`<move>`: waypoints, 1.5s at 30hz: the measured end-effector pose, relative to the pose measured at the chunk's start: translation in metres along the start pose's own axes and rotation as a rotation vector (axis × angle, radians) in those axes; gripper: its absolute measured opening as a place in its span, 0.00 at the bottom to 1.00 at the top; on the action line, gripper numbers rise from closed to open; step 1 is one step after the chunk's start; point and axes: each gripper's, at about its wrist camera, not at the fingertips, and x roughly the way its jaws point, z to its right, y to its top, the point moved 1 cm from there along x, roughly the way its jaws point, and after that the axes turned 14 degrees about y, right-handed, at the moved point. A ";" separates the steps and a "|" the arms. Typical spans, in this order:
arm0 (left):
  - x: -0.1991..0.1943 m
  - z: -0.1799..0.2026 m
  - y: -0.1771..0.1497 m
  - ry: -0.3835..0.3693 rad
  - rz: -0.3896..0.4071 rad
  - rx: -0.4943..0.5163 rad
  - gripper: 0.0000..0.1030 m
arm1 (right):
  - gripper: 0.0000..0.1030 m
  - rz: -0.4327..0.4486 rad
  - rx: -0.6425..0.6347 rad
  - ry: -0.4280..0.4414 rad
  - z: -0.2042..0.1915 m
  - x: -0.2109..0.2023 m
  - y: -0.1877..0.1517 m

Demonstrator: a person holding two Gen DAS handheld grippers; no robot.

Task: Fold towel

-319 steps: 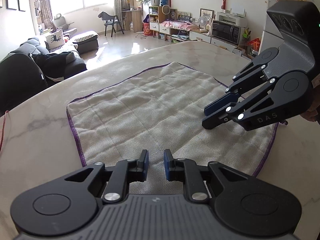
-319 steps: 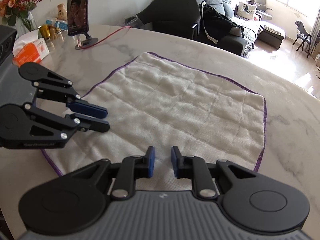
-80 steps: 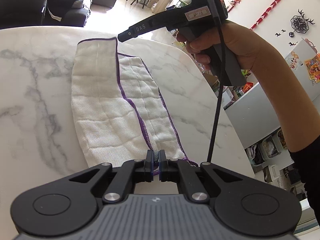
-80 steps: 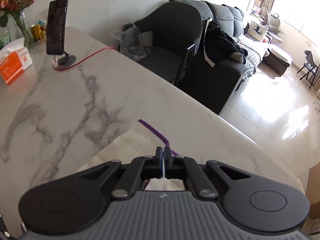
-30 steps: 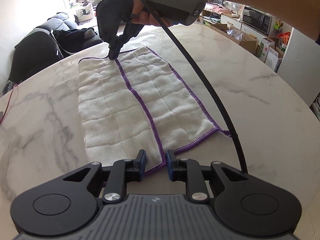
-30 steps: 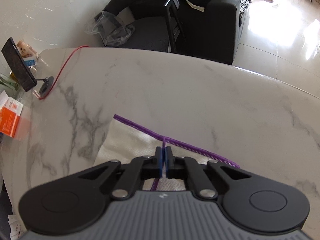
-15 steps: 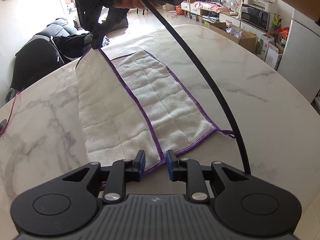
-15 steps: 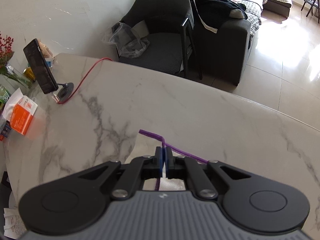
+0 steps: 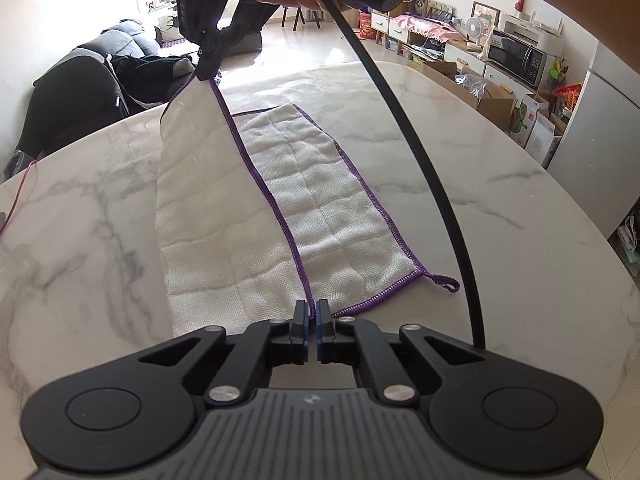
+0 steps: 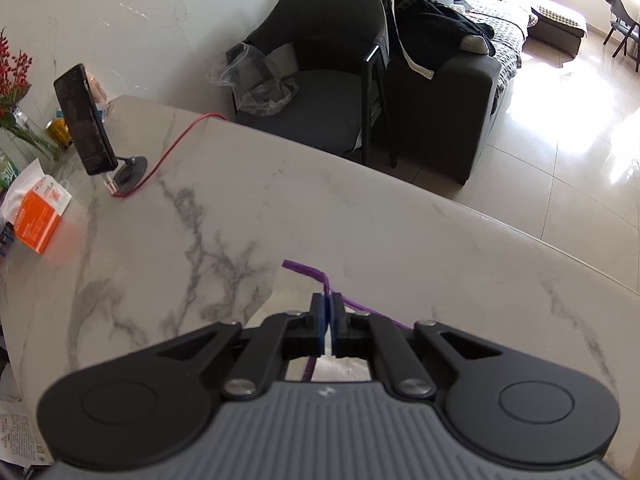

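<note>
both fingers (image 9: 325, 314) clamped on the towel (image 9: 224, 216) hem (image 10: 306, 269), far corner raised off the counter (image 9: 500, 184) for the second fold.

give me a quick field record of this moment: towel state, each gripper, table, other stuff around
towel: white with purple hem, folded once lengthwise, far end of the top flap lifted off the table
left gripper: shut on the near end of the flap's purple edge
right gripper: shut on the flap's far corner, held above the table
table: white marble, lower layer lying flat on it
hanging loop: at near right corner
phone on stand: far side, red cable attached
</note>
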 end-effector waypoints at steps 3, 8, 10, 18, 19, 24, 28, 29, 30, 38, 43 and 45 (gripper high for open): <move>-0.003 -0.001 0.001 -0.027 -0.002 -0.011 0.03 | 0.03 -0.002 -0.008 -0.011 0.000 -0.002 -0.001; -0.001 -0.004 0.001 -0.033 -0.016 -0.043 0.04 | 0.03 0.003 -0.007 -0.018 0.001 -0.006 -0.002; -0.001 -0.005 0.000 -0.034 -0.014 -0.054 0.03 | 0.03 0.003 -0.008 -0.018 0.000 -0.007 -0.003; -0.010 -0.005 0.004 -0.094 0.026 -0.076 0.03 | 0.03 -0.004 -0.038 -0.048 -0.002 -0.013 -0.004; -0.011 -0.005 0.005 -0.105 0.027 -0.080 0.03 | 0.03 -0.005 -0.041 -0.052 -0.002 -0.014 -0.005; -0.010 -0.001 0.007 -0.135 0.030 -0.084 0.03 | 0.03 -0.012 -0.043 -0.085 0.004 -0.018 -0.010; -0.008 0.005 0.009 -0.158 0.032 -0.081 0.03 | 0.03 -0.022 -0.047 -0.124 0.011 -0.019 -0.016; -0.007 0.007 0.010 -0.161 0.033 -0.079 0.03 | 0.03 -0.024 -0.047 -0.133 0.014 -0.019 -0.018; -0.007 0.008 0.011 -0.165 0.034 -0.077 0.03 | 0.03 -0.026 -0.044 -0.139 0.016 -0.019 -0.019; 0.000 0.017 0.015 -0.191 0.029 -0.069 0.03 | 0.03 -0.037 -0.010 -0.158 0.035 -0.016 -0.027; 0.004 0.020 0.017 -0.204 0.021 -0.068 0.03 | 0.03 -0.046 0.001 -0.169 0.043 -0.013 -0.030; 0.006 0.021 0.017 -0.208 0.019 -0.063 0.03 | 0.03 -0.049 0.004 -0.174 0.045 -0.012 -0.031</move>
